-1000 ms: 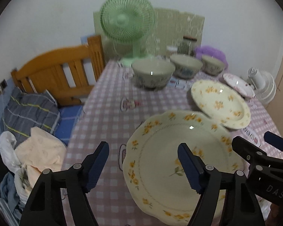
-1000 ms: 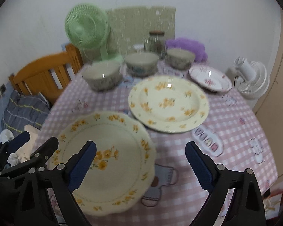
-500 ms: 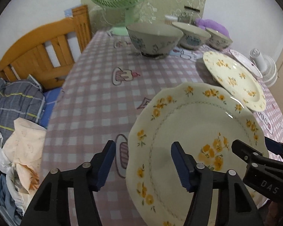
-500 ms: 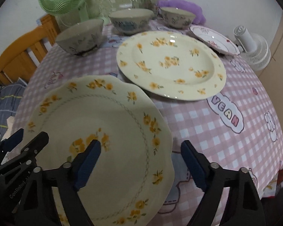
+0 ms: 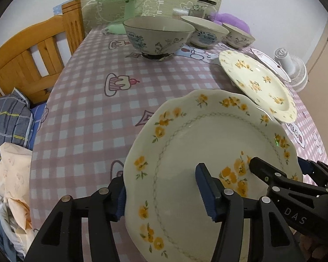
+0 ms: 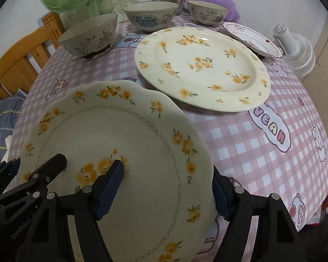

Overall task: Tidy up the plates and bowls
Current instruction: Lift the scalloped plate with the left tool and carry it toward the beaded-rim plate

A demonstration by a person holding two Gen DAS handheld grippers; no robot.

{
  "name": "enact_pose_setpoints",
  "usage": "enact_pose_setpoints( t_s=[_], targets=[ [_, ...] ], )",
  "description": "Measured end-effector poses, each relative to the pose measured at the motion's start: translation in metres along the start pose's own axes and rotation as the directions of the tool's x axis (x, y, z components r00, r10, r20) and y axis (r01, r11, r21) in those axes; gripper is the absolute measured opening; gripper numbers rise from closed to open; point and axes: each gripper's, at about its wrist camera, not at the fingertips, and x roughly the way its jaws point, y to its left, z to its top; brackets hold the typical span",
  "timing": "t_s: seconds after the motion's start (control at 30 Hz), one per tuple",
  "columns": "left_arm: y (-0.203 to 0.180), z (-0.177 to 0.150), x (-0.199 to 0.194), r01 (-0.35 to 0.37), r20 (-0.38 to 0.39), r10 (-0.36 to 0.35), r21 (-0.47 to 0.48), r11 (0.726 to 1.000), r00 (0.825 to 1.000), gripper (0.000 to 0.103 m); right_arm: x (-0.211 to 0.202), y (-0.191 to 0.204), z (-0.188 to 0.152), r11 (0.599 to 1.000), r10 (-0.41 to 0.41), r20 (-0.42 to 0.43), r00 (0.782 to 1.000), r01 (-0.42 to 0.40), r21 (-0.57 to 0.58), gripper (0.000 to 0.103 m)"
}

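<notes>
Scalloped cream ceramic plate with orange flowers (image 5: 199, 152), just in front of the round ribbed cream floral plate (image 6: 203, 67), straddled at opposite rims by closing left gripper (image 5: 164, 194) and right gripper (image 6: 166, 187), liable to slip or tilt if pinched unevenly.

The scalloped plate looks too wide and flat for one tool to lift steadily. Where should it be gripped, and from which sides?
By its thin raised rim, from opposite sides: the left tool straddling the left edge of the scalloped plate, the right tool the right edge.
</notes>
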Motion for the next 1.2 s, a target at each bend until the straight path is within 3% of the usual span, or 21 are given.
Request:
enact_pose_setpoints(
  t_s=[0.37,0.6,0.77,1.2],
  targets=[
    [-0.007,0.003,-0.009,0.007,-0.028,-0.006,0.016,1.0,1.0,0.058,-0.015,0.001,-0.004,1.0,-0.026,-0.02,0.999,0.026,-0.005,0.077],
    [-0.03,0.011,-0.022,0.031,-0.01,-0.03,0.046,0.998,0.999,0.058,-0.037,-0.018,0.0,0.999,-0.048,-0.007,0.999,0.048,0.015,0.077],
    [-0.053,0.016,-0.025,0.014,0.017,-0.016,0.071,0.997,1.0,0.058,-0.043,-0.04,0.005,0.999,-0.033,0.019,0.999,0.033,0.042,0.077],
    [-0.138,0.034,-0.02,-0.037,0.049,0.036,0.018,0.999,0.998,0.058,-0.046,-0.126,0.029,1.0,0.019,0.048,0.999,-0.019,-0.011,0.076]
  ],
)
